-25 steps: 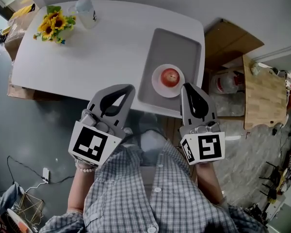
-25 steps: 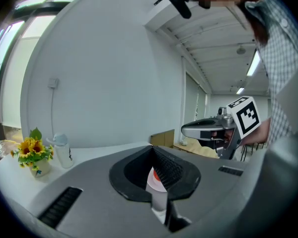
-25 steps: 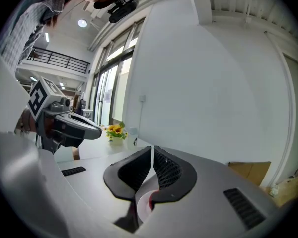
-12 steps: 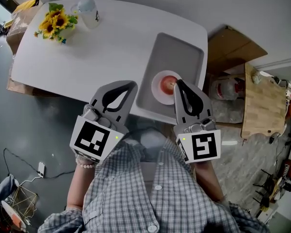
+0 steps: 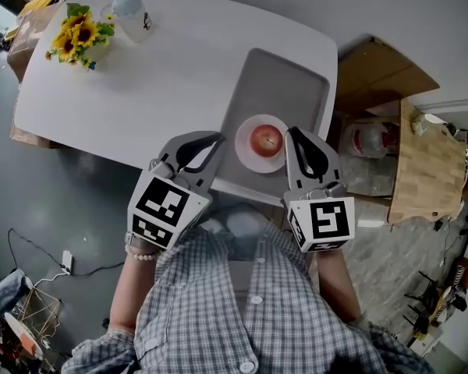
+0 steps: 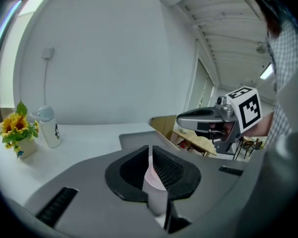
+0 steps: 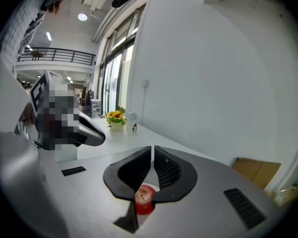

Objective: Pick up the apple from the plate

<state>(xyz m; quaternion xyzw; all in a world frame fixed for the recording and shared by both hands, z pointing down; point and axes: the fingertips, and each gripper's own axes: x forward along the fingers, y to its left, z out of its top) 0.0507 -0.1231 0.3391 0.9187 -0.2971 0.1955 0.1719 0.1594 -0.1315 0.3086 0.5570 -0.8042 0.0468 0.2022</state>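
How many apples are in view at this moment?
1. The apple sits on the white plate in the grey tray on the table's right side. No others visible; none seems hidden.

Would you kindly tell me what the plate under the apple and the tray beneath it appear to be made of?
Plate: probably glazed ceramic, possibly melamine. It is pale pinkish-white with a smooth, faintly glossy rim.
Tray: likely matte plastic or coated metal. It is an even grey with rounded corners and a raised lip, and shows no glare.

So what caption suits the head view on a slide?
Left tongs and right tongs, both shut, flank a red apple on a plate in a grey tray.
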